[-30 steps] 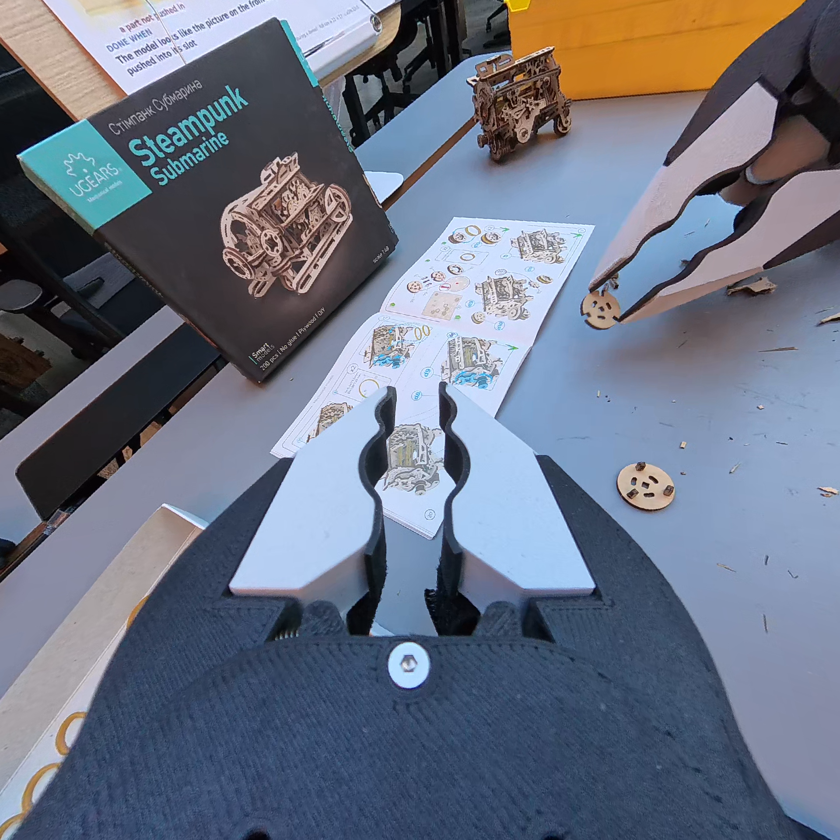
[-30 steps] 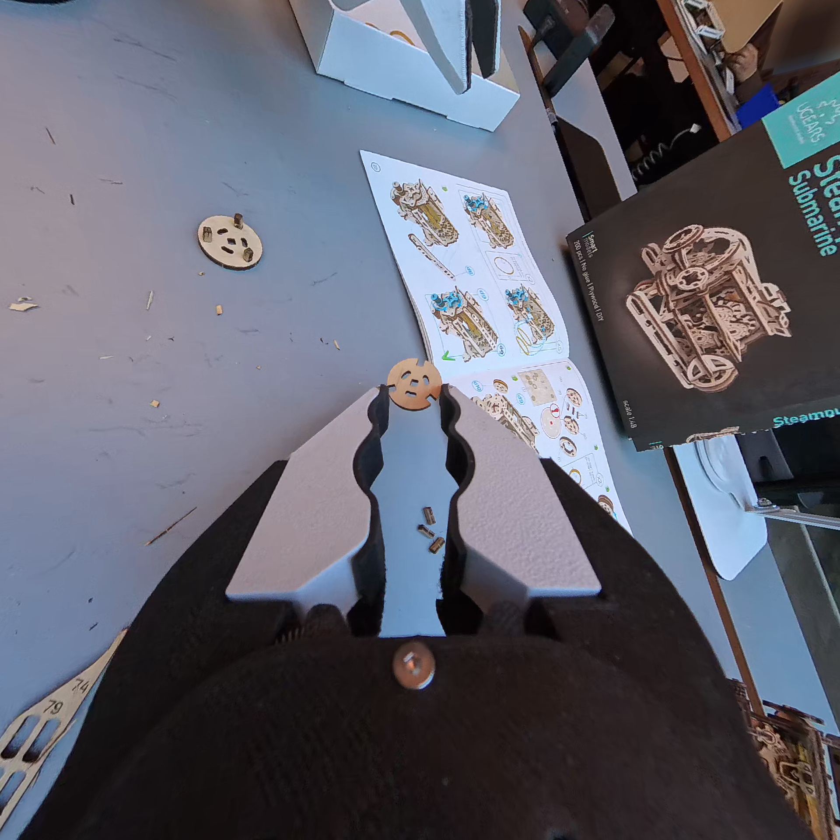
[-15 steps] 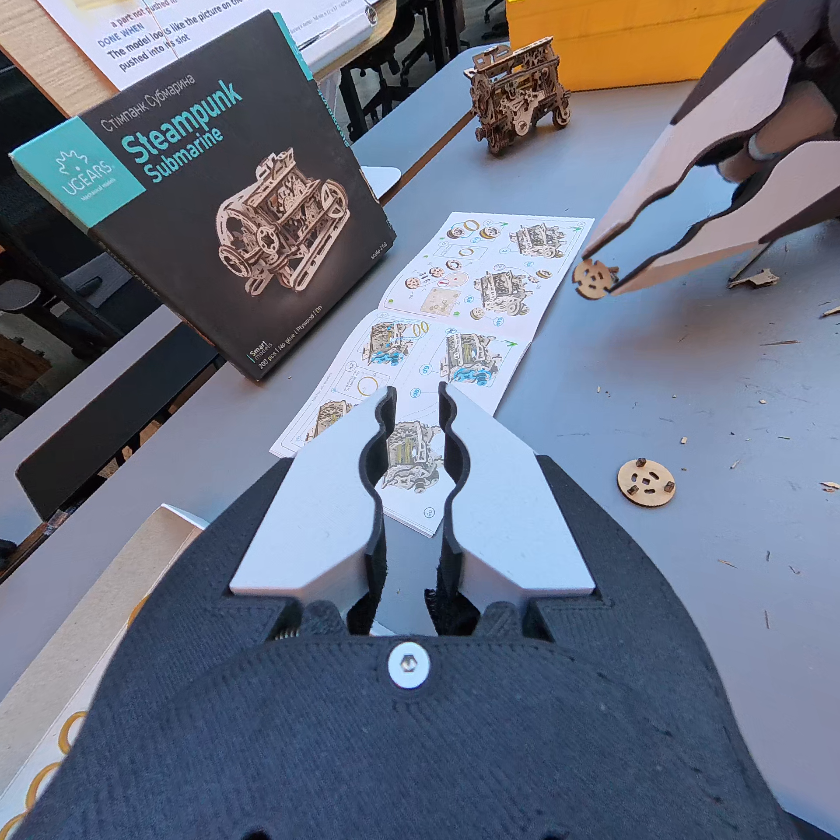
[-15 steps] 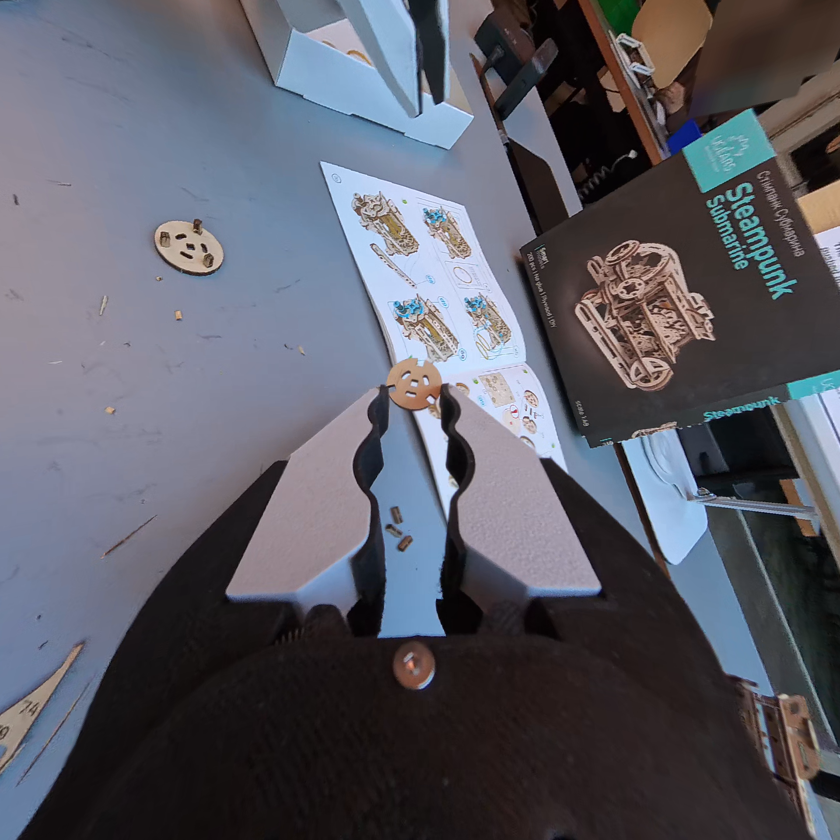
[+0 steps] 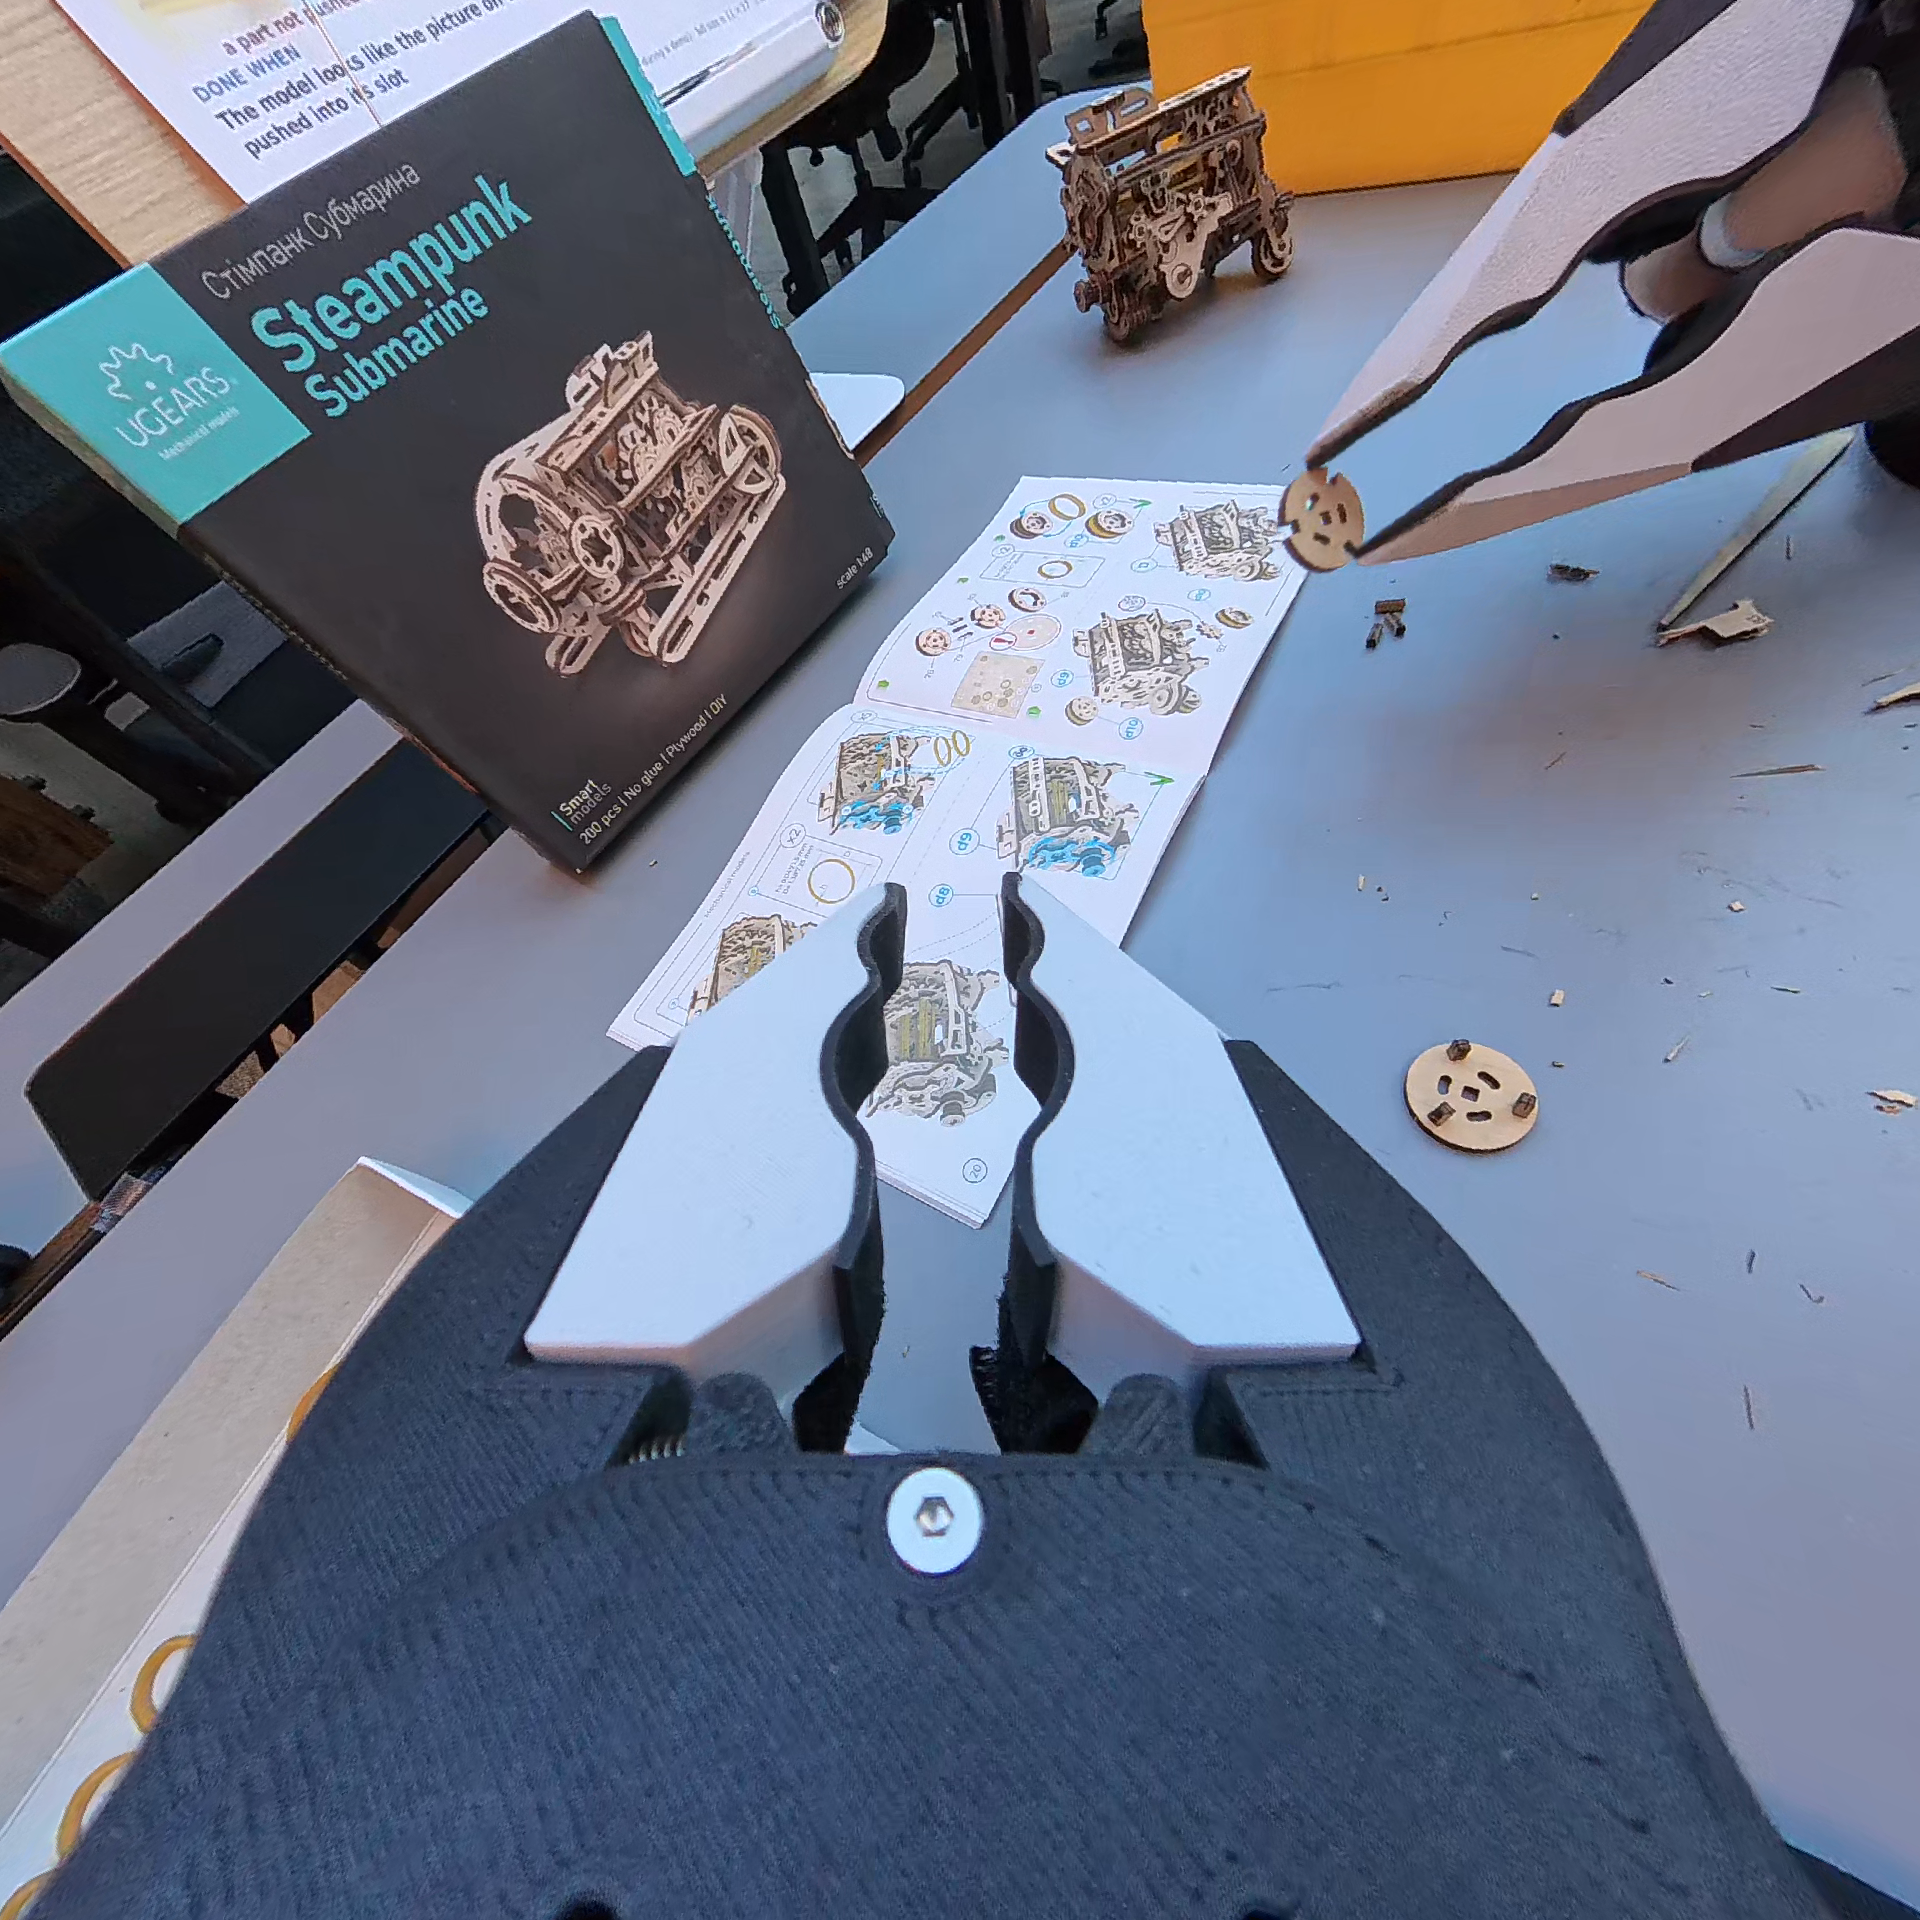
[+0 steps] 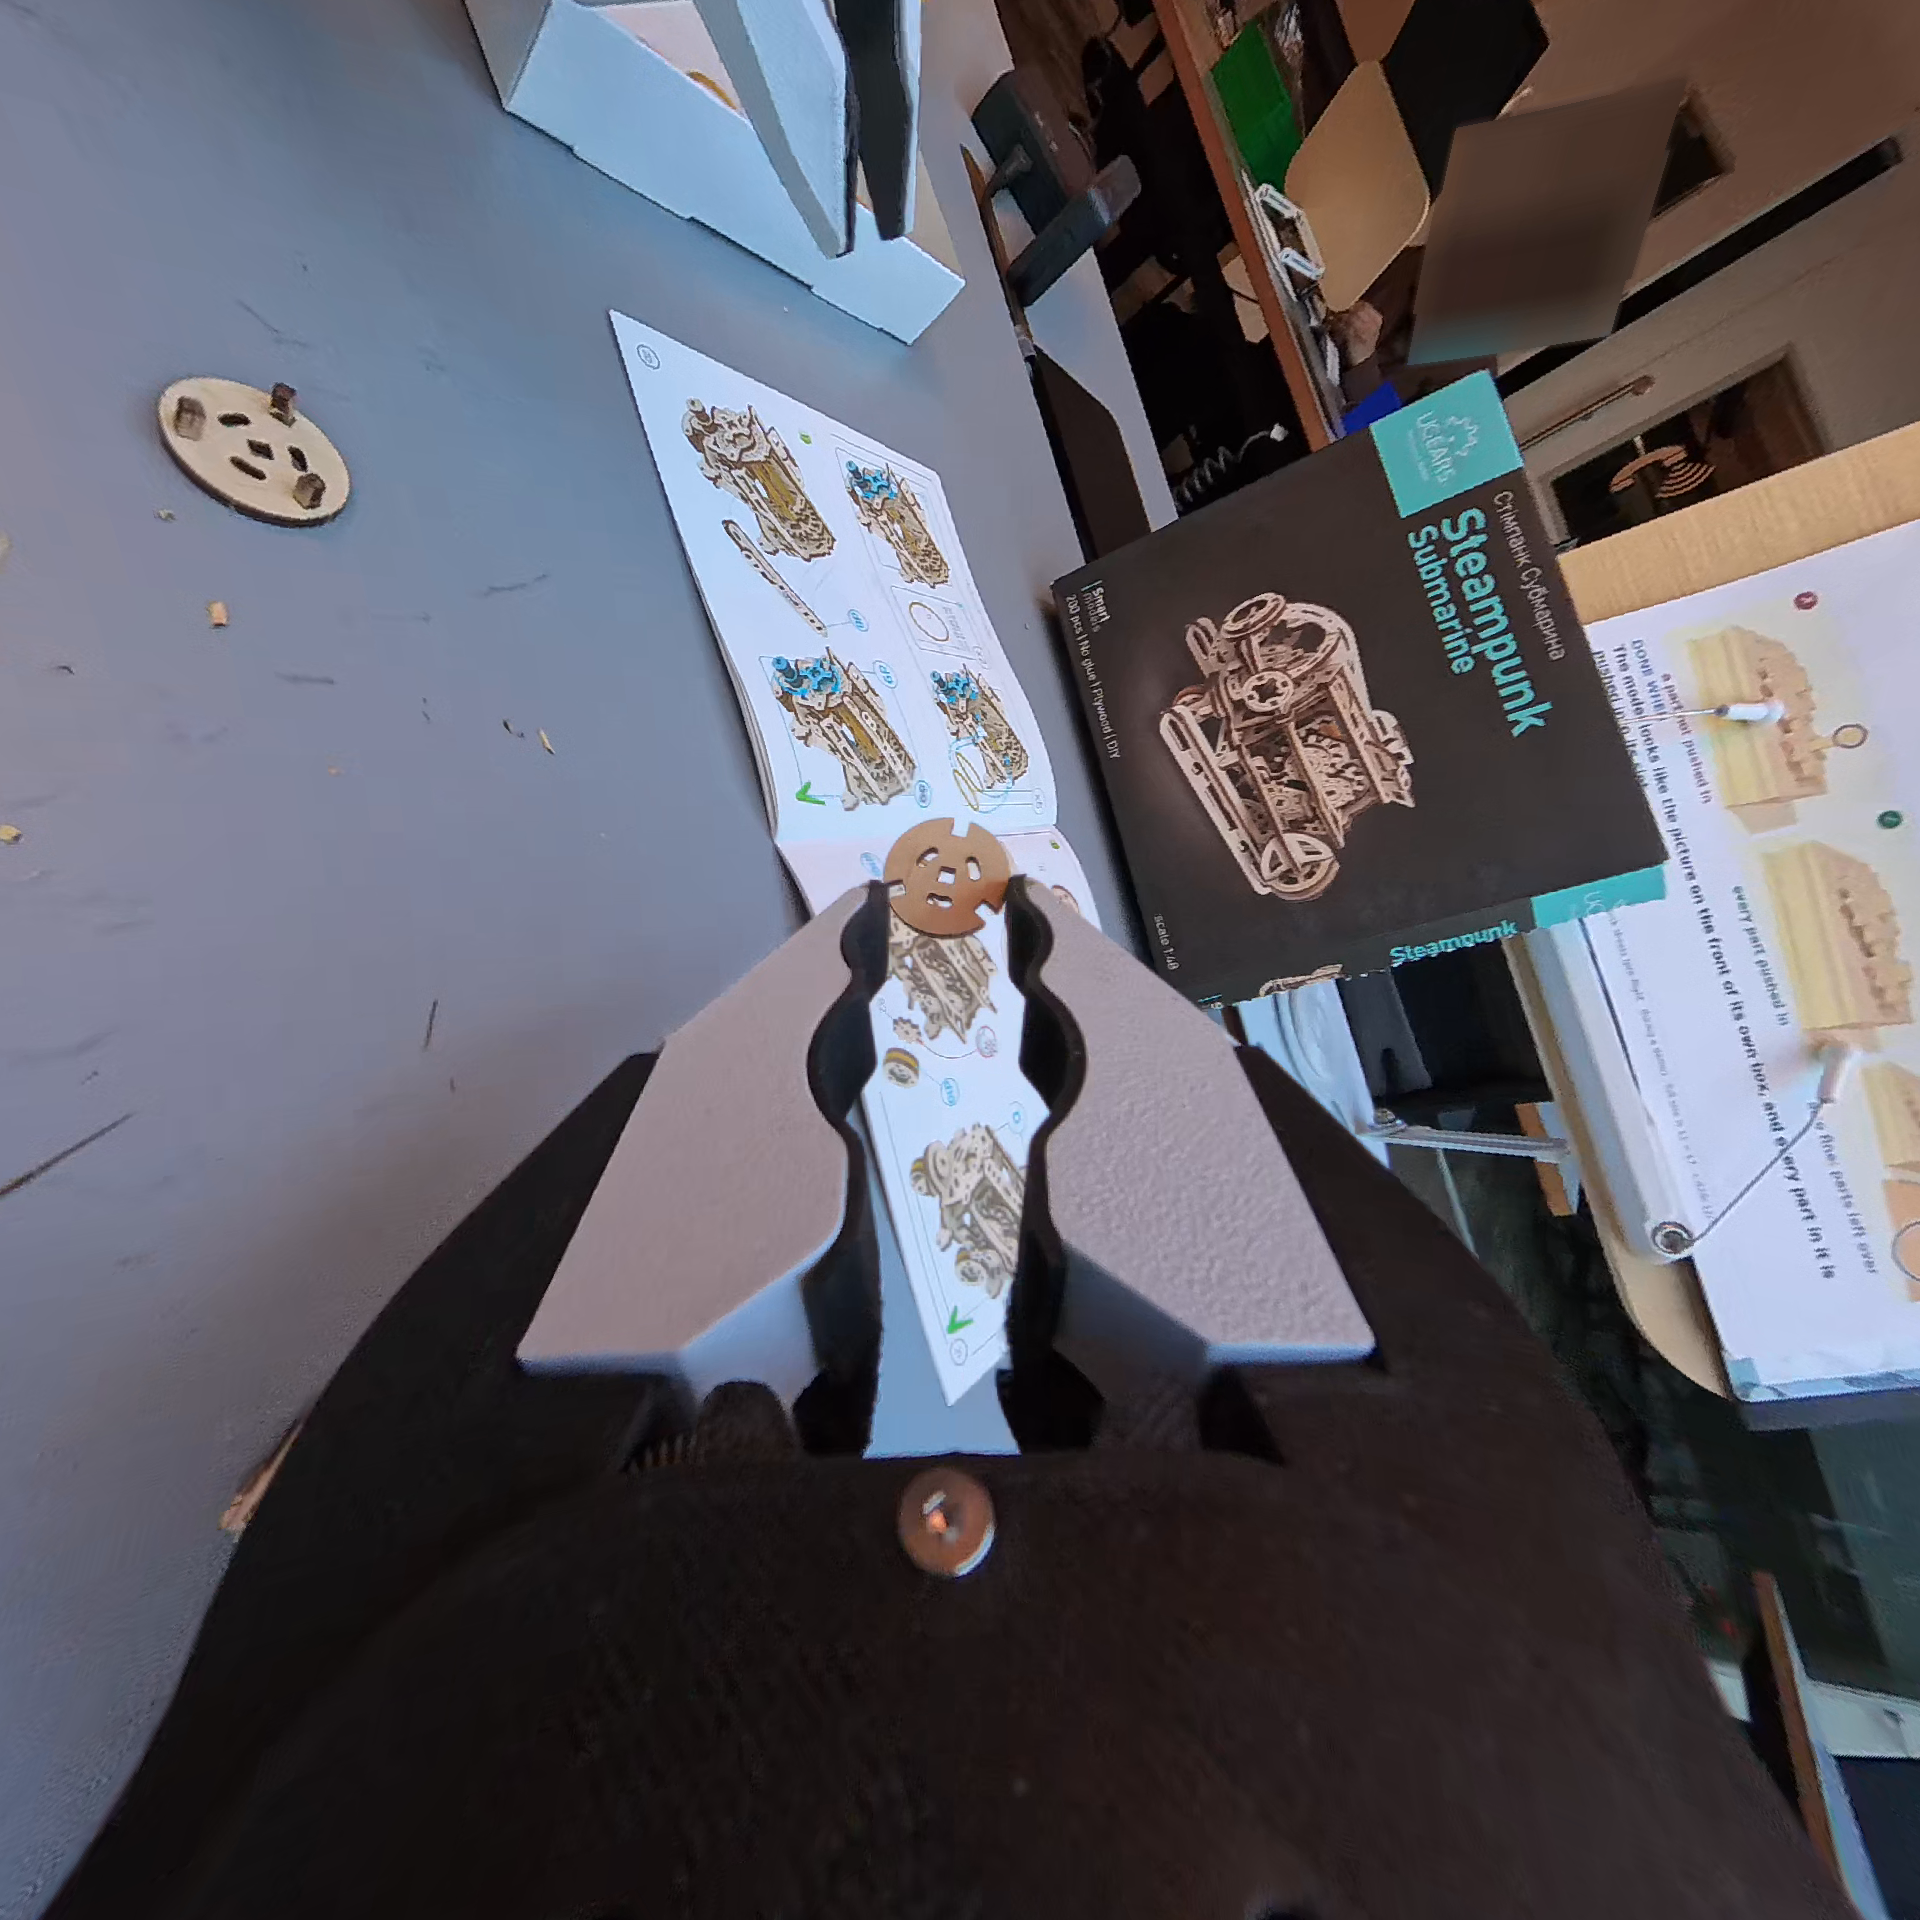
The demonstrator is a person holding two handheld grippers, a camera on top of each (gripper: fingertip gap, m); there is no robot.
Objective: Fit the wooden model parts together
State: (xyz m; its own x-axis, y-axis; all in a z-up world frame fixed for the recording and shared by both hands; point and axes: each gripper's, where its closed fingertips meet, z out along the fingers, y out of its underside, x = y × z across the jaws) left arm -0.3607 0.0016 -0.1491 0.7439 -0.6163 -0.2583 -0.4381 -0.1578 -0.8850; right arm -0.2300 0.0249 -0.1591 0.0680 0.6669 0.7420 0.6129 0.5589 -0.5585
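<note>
Small notched wooden disc pinched at the right claw tips above the instruction booklet, pegged disc flat on the grey bench, left claw slightly parted, empty — only its view shows the finished wooden model.

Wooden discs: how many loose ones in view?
2. A notched disc is pinched at the tips of the right gripper, held above the booklet. A disc with pegs lies flat on the table. Others may be hidden.
</note>
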